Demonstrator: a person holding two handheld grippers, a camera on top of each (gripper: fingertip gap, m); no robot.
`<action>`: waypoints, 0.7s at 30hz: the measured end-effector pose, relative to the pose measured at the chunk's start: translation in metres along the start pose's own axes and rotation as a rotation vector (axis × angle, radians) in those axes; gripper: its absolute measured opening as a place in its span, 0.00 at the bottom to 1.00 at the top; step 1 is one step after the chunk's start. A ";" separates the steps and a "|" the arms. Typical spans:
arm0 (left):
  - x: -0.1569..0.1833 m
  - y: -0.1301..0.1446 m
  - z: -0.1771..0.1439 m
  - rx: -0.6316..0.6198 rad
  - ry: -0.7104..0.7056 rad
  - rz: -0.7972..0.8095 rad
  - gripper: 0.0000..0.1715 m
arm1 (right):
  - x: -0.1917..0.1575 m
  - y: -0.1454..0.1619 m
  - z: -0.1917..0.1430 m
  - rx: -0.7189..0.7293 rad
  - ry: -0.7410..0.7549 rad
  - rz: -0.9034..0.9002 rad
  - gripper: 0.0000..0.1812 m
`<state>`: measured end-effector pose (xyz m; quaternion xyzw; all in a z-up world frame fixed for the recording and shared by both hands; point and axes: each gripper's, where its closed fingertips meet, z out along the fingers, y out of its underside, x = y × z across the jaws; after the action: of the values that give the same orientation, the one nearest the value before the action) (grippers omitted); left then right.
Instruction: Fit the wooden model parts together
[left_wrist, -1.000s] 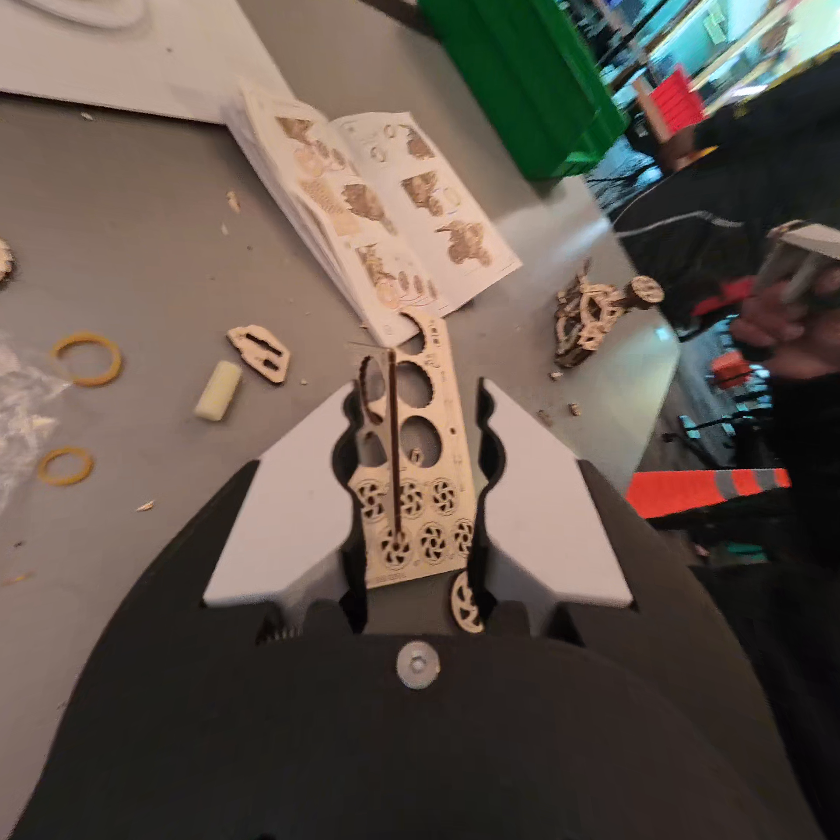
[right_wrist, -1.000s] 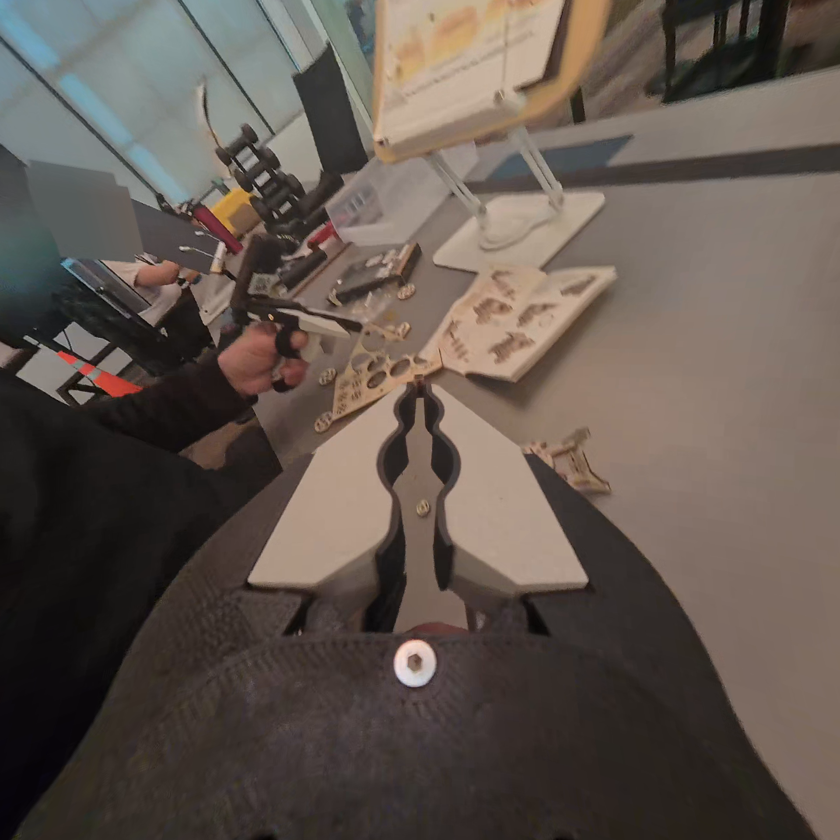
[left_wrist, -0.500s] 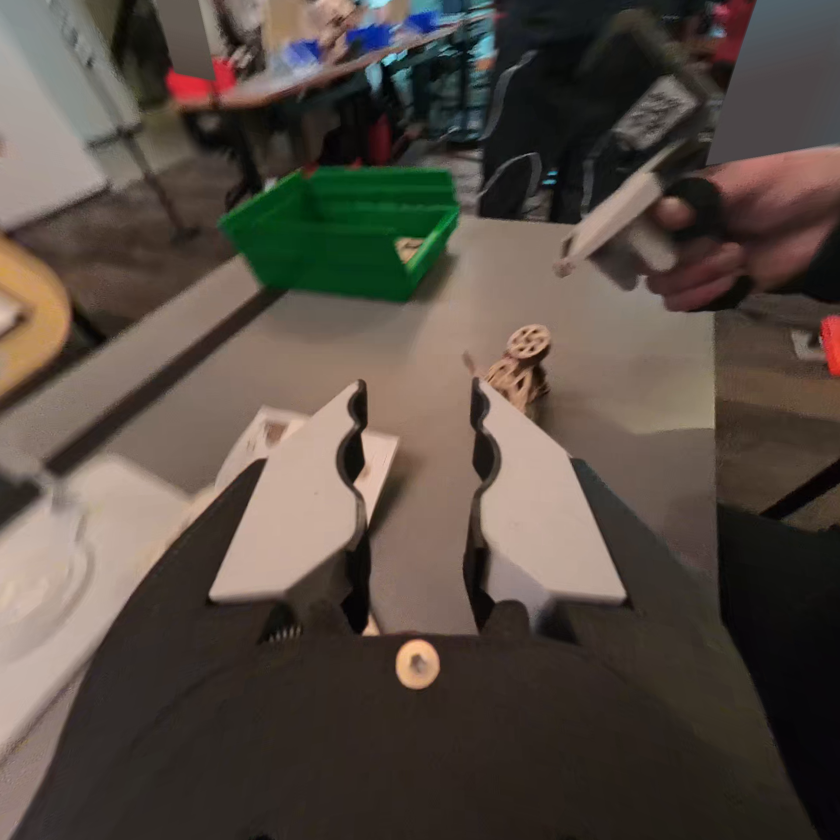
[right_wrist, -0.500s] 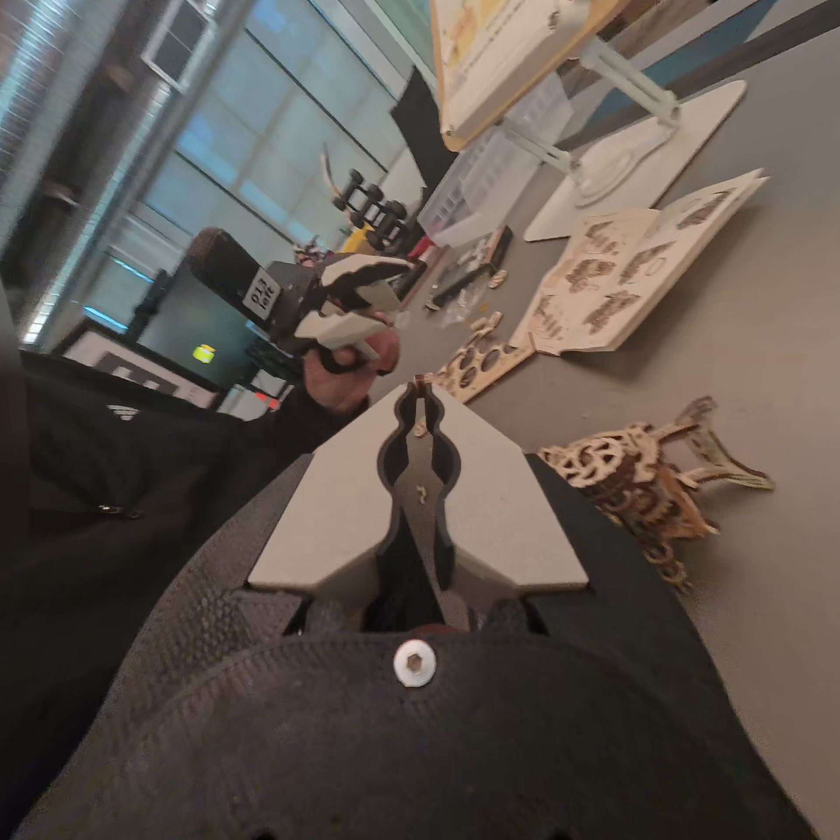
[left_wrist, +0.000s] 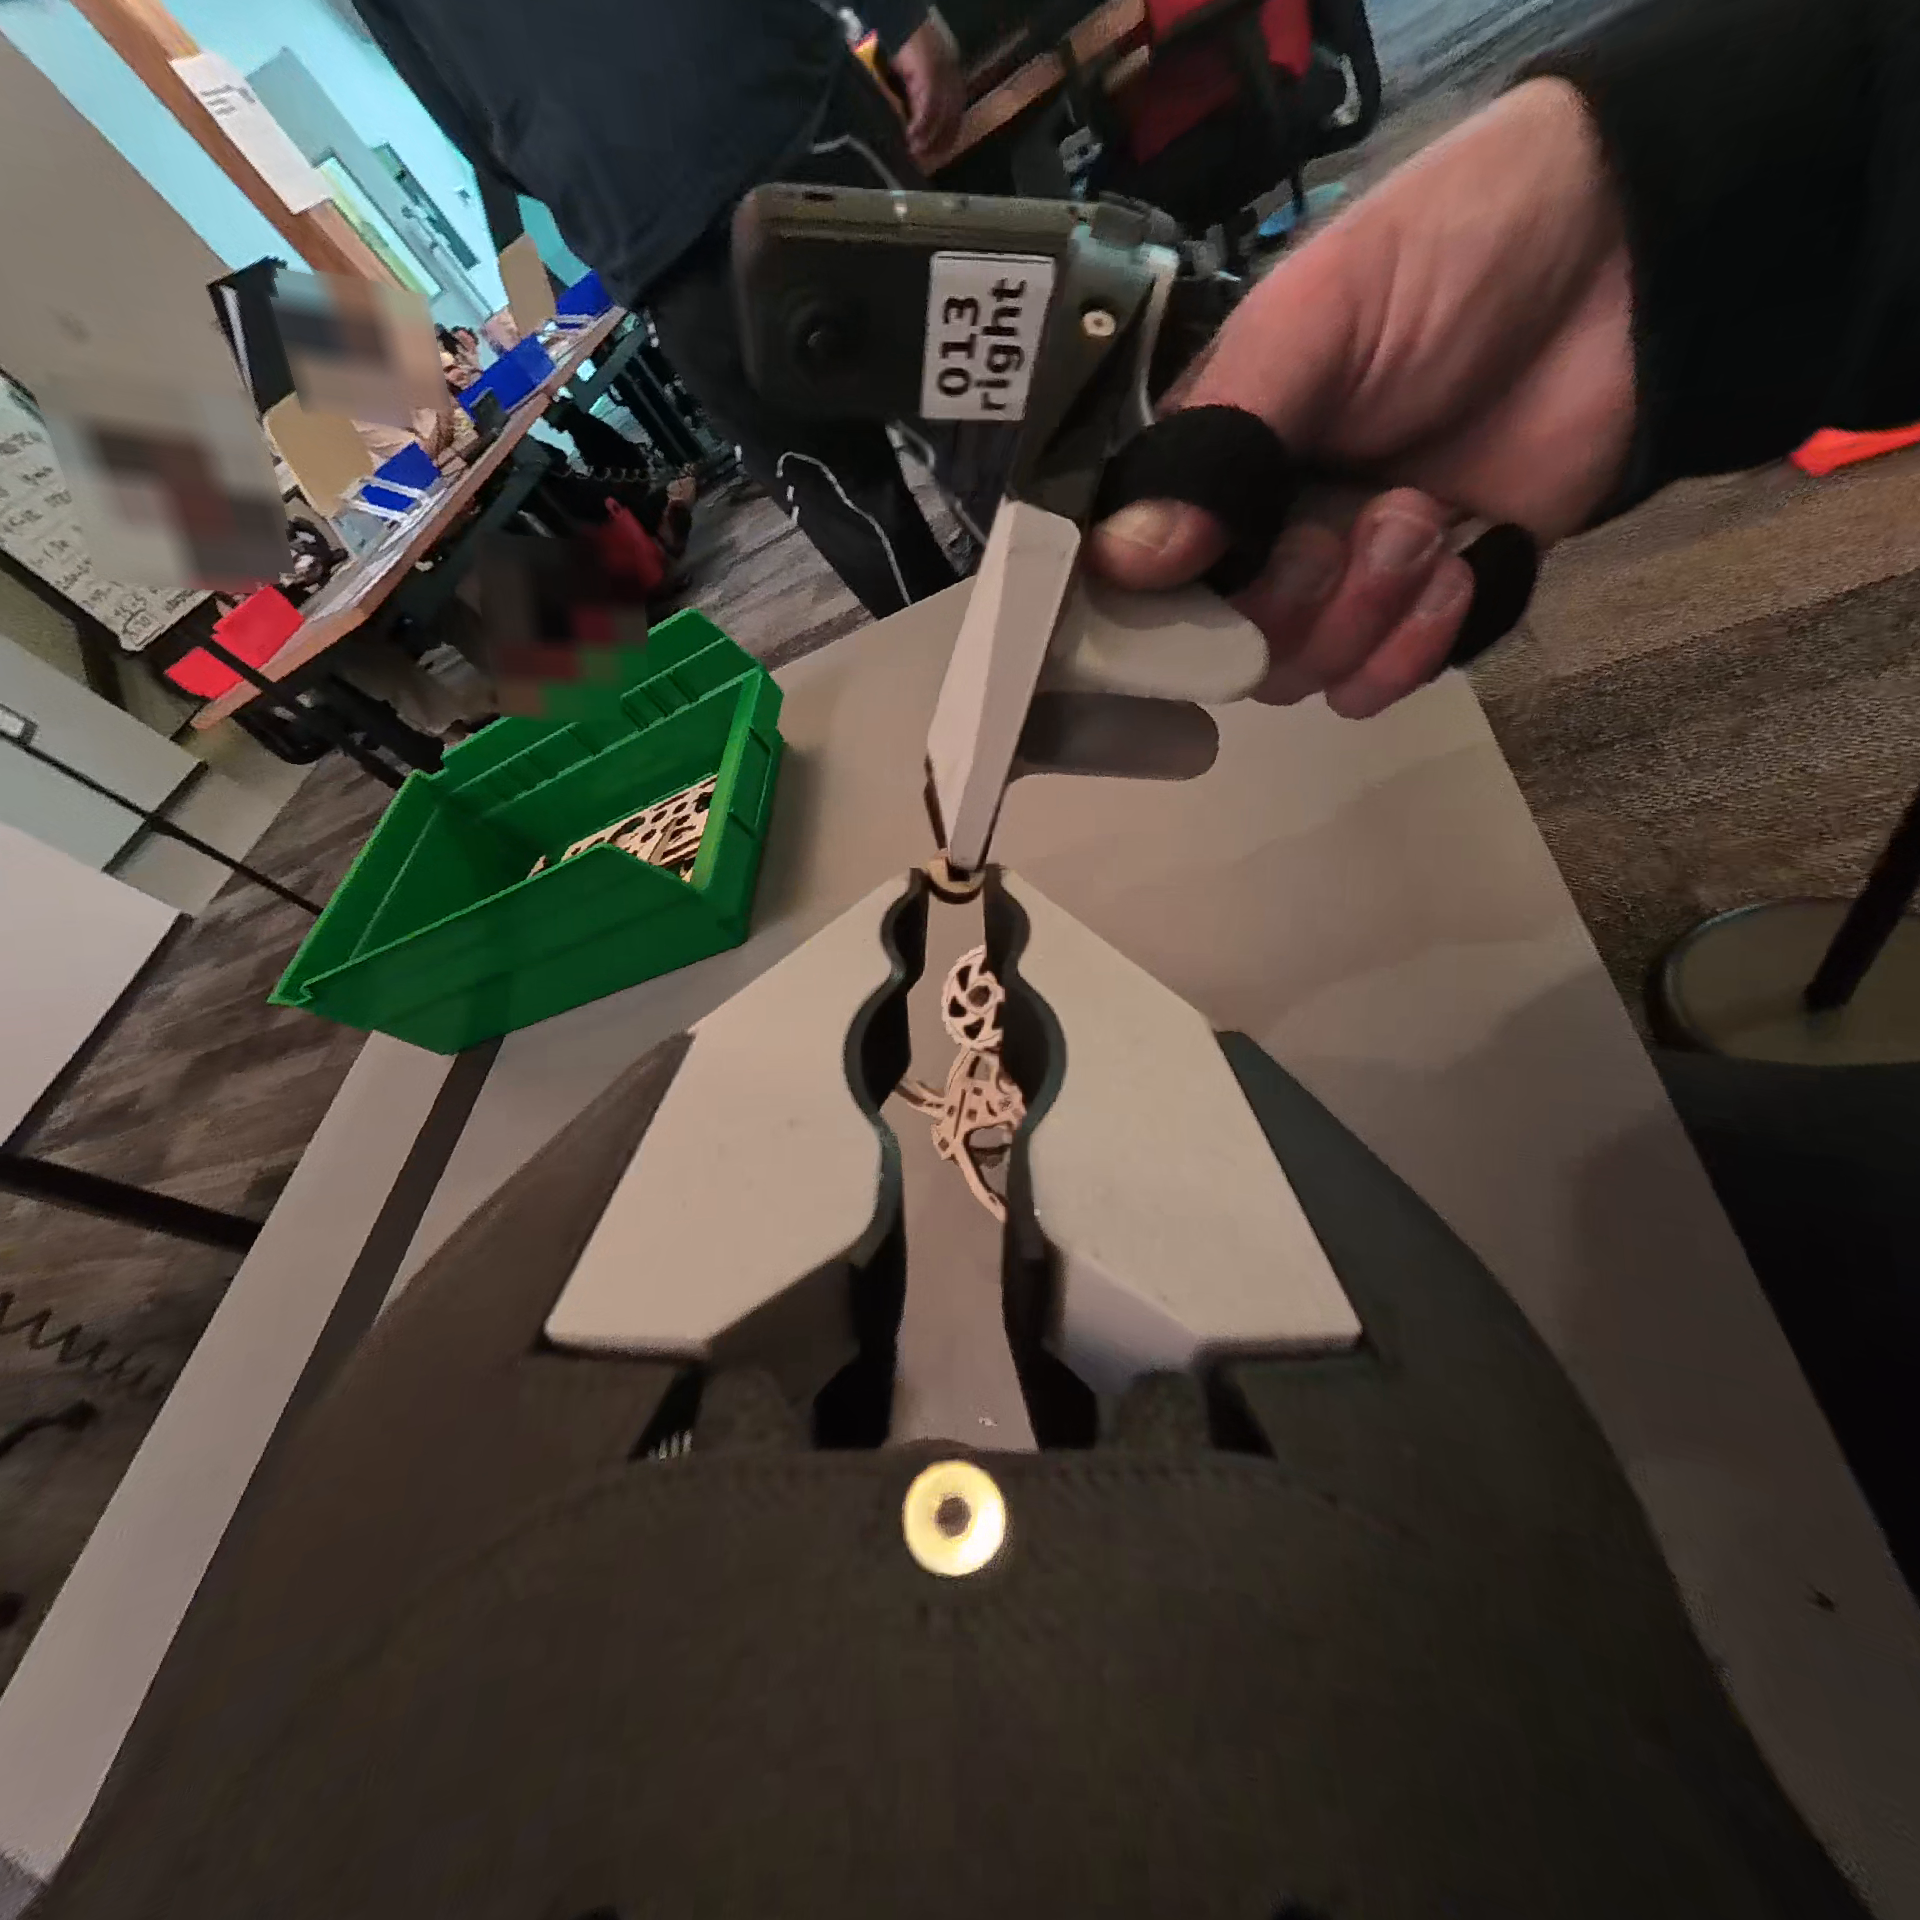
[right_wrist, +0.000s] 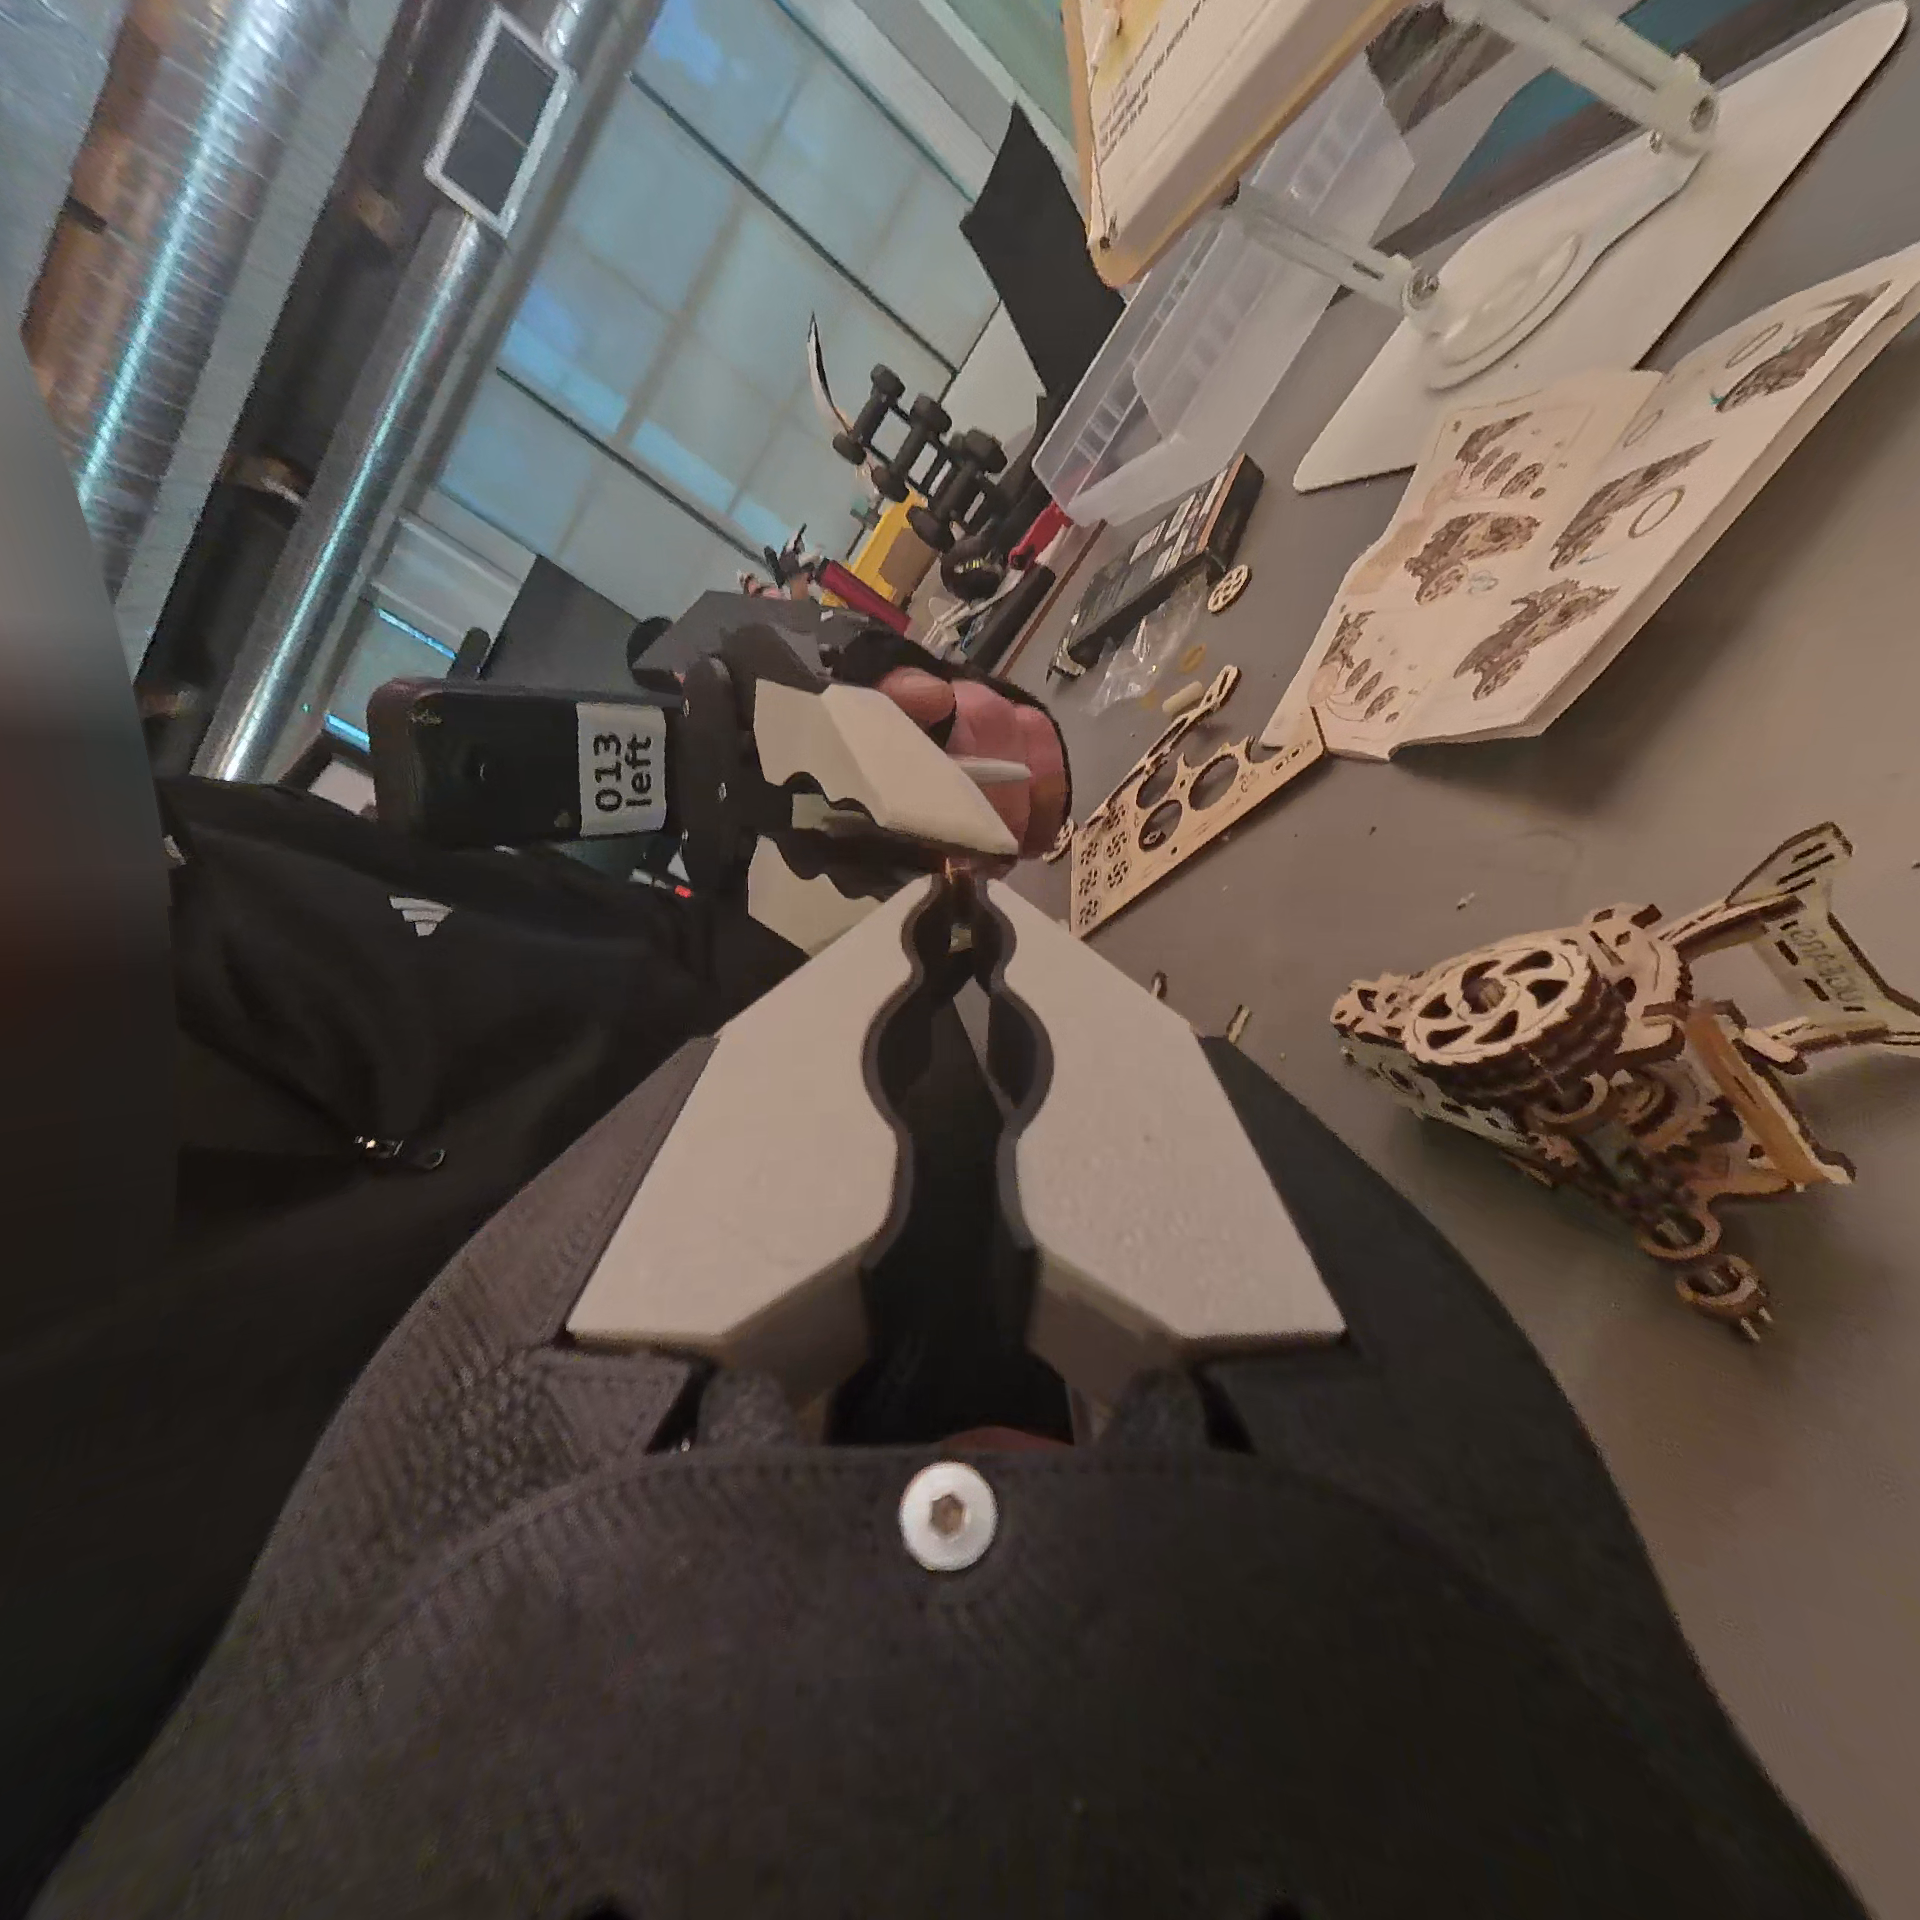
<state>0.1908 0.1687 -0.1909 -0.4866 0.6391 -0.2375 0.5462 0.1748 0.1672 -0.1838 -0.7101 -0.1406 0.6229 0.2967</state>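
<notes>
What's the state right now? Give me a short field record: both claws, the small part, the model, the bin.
left claw: nearly shut, tips closed on a small wooden disc
right claw: shut, tips meeting the left claw's tips from above
wooden model: standing free on the grey table, to the right of the right claw
green bin: at the table edge, wooden sheets inside
instruction booklet: lying open beyond the model

Grey table (right_wrist: 1558, 831), with the items resting on it: green bin (left_wrist: 540, 894) of wooden pieces at one corner; open instruction booklet (right_wrist: 1558, 561); punched wooden sheet (right_wrist: 1174, 810); partly built wooden model (right_wrist: 1558, 1070); white stand base (right_wrist: 1538, 281); clear plastic box (right_wrist: 1184, 384).
</notes>
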 end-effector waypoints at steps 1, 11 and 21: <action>0.001 0.000 0.000 0.003 0.011 0.013 0.04 | 0.000 0.001 0.000 -0.023 0.000 0.003 0.00; -0.013 0.001 0.003 -0.046 -0.080 0.010 0.04 | 0.013 -0.011 -0.007 -0.021 0.235 -0.146 0.11; -0.014 0.005 0.011 -0.229 -0.159 0.253 0.04 | 0.008 -0.013 -0.003 -0.047 0.560 -0.326 0.11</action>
<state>0.1987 0.1851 -0.1917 -0.4784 0.6730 -0.0534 0.5616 0.1811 0.1812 -0.1819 -0.8285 -0.1798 0.3442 0.4034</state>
